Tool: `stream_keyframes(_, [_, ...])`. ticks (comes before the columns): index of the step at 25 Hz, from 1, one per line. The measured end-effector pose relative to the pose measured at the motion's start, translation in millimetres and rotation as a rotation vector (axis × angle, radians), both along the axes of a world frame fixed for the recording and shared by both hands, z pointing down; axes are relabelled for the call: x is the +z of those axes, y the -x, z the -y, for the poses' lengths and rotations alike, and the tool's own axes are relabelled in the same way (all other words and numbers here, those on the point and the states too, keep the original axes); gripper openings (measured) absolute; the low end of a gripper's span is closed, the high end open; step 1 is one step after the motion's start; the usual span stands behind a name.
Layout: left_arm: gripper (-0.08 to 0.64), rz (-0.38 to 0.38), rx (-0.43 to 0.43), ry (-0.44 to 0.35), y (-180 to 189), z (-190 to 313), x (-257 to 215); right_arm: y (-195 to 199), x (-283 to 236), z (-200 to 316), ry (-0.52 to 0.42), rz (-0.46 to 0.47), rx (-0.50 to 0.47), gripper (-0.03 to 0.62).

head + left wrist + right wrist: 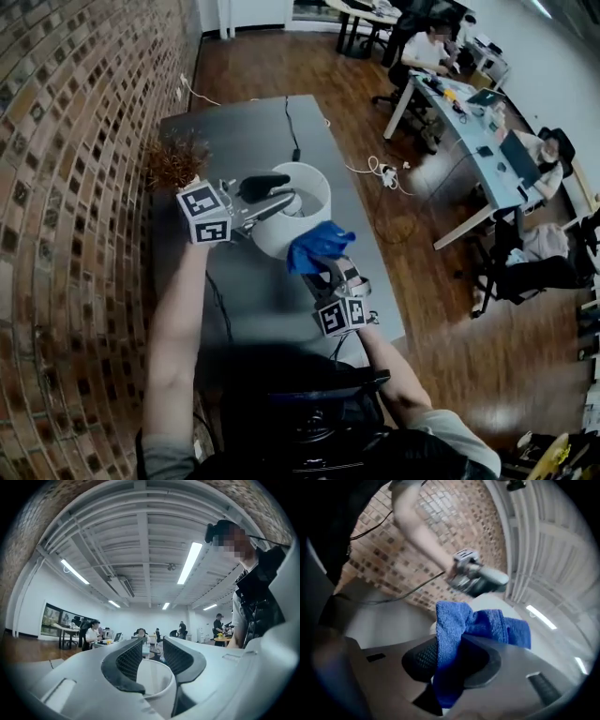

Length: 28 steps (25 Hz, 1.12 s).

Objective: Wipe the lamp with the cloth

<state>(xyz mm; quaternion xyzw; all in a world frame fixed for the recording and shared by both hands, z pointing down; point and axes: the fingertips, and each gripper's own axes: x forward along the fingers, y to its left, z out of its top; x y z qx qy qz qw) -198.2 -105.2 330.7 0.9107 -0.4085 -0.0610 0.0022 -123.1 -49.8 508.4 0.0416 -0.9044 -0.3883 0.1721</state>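
Item 1: white lamp (277, 234), drum shade with its opening upward, on the dark grey table (244, 131) beside the brick wall (75, 187). Item 2: left gripper (152, 645), jaws closed on the shade's upper rim, the thin white wall pinched between them. Item 3: right gripper (450, 660), jaws clamped on the blue cloth (480, 625), which is bunched against the shade's near side. Also on the table: 1 dried plant (175, 159) by the wall and 1 black cable (291, 127) beyond the lamp.
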Motion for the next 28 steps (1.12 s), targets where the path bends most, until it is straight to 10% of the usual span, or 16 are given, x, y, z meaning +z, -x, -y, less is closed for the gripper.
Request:
stream_keyframes(3, [0.123, 0.008, 0.013, 0.013, -2, 1, 2, -9, 37, -27, 0.008, -0.138, -0.013, 0.109])
stream_keyframes(9, [0.099, 0.038, 0.025, 0.035, -2, 5, 2, 36, -144, -16, -0.258, 0.161, 0.114, 0.109])
stream_keyframes(17, [0.1, 0.07, 0.079, 0.062, -10, 5, 8, 51, 30, -64, -0.331, -0.317, -0.019, 0.11])
stream_keyframes(23, [0.1, 0.124, 0.146, 0.099, -11, -1, 12, 91, -89, -46, -0.687, -0.149, 0.173, 0.109])
stream_keyframes(28, [0.078, 0.199, 0.177, 0.121, -15, -2, 18, 128, -23, -48, -0.621, -0.329, 0.182, 0.109])
